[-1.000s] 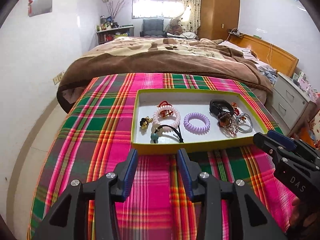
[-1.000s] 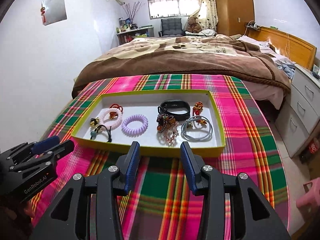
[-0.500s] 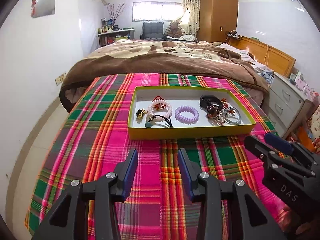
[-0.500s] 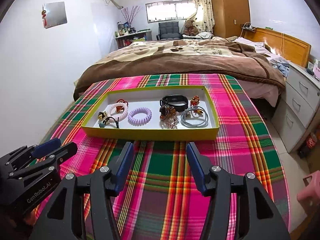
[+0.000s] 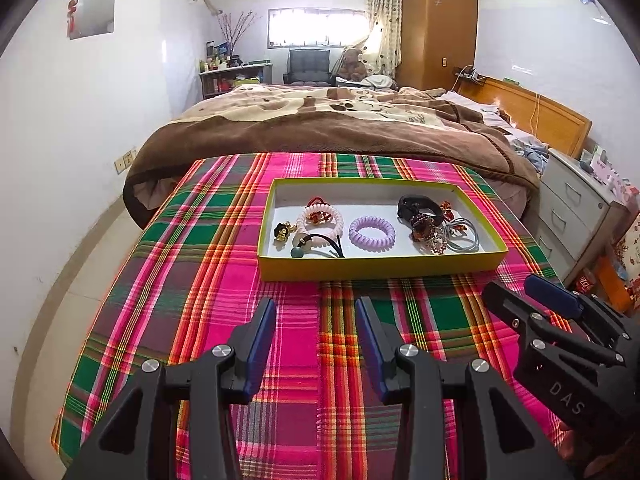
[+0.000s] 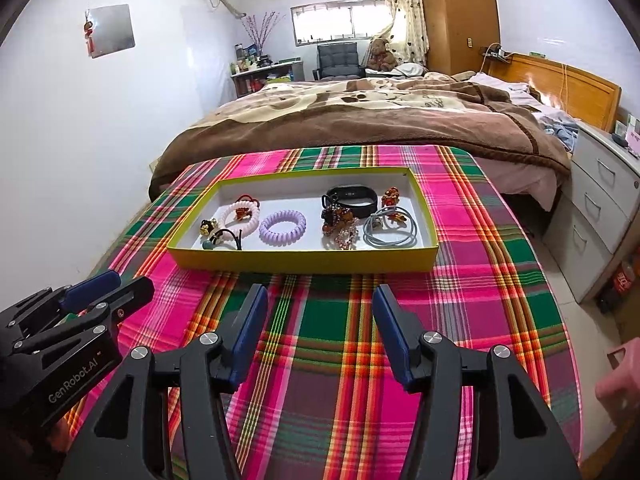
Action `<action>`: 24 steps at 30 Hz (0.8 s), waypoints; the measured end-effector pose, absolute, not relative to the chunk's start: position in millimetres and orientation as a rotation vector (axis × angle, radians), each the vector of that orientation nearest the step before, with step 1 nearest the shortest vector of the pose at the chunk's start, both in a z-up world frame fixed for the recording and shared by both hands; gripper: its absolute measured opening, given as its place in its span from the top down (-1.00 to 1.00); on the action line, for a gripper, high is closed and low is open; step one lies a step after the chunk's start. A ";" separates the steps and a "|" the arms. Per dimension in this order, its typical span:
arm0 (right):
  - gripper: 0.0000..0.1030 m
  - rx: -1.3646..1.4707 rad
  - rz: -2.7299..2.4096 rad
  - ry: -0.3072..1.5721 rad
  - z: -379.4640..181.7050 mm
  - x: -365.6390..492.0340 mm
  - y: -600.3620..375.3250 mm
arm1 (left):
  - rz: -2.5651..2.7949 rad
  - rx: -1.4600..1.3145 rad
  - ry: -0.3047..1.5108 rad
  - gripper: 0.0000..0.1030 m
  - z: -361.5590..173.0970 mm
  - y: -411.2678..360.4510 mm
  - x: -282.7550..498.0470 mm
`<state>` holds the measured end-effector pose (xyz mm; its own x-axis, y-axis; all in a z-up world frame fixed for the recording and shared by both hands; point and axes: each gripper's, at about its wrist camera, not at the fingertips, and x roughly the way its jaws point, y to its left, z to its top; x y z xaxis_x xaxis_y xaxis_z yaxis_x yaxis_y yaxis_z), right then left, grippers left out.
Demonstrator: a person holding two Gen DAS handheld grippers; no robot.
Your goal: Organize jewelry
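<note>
A shallow yellow-green tray [image 5: 376, 268] [image 6: 304, 260] sits on the plaid cloth and holds jewelry: a lilac spiral band [image 5: 372, 232] [image 6: 282, 227], a pink spiral band [image 5: 320, 220] [image 6: 240, 218], a black wristband [image 5: 416, 206] [image 6: 352, 198], grey hair ties [image 5: 464, 236] [image 6: 390, 230], and a black tie with a teal bead [image 5: 316, 246] [image 6: 224, 238]. My left gripper [image 5: 316, 328] [image 6: 108, 286] is open and empty, well short of the tray. My right gripper [image 6: 318, 320] [image 5: 524, 288] is open and empty, also short of the tray.
The plaid cloth [image 5: 192, 280] [image 6: 480, 280] covers a table with edges left, right and near. A bed with a brown blanket [image 5: 320, 128] lies beyond. A grey drawer cabinet [image 5: 576, 208] [image 6: 600, 216] stands at the right.
Both grippers have pulled back and up from the tray, which now looks smaller and farther. The right gripper's jaws have opened wider. The jewelry has not moved.
</note>
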<state>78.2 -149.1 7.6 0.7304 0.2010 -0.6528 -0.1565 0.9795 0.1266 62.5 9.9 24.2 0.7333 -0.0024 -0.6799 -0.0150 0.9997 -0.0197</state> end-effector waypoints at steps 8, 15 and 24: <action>-0.07 0.063 0.199 0.726 8.8 77.5 -147.9 | 0.007 -0.025 0.757 0.21 23.7 9.6 62.1; -0.07 0.061 0.204 0.727 9.0 77.3 -147.3 | 0.001 -0.030 0.760 0.21 23.1 9.8 63.6; -0.07 0.065 0.205 0.732 9.3 75.8 -147.1 | -0.001 -0.027 0.762 0.21 21.7 9.9 63.7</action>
<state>75.8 -147.1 9.3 0.7250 0.2086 -0.6564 -0.1630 0.9779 0.1307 63.7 9.9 21.7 0.7233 -0.0109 -0.6905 -0.0087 0.9997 -0.0249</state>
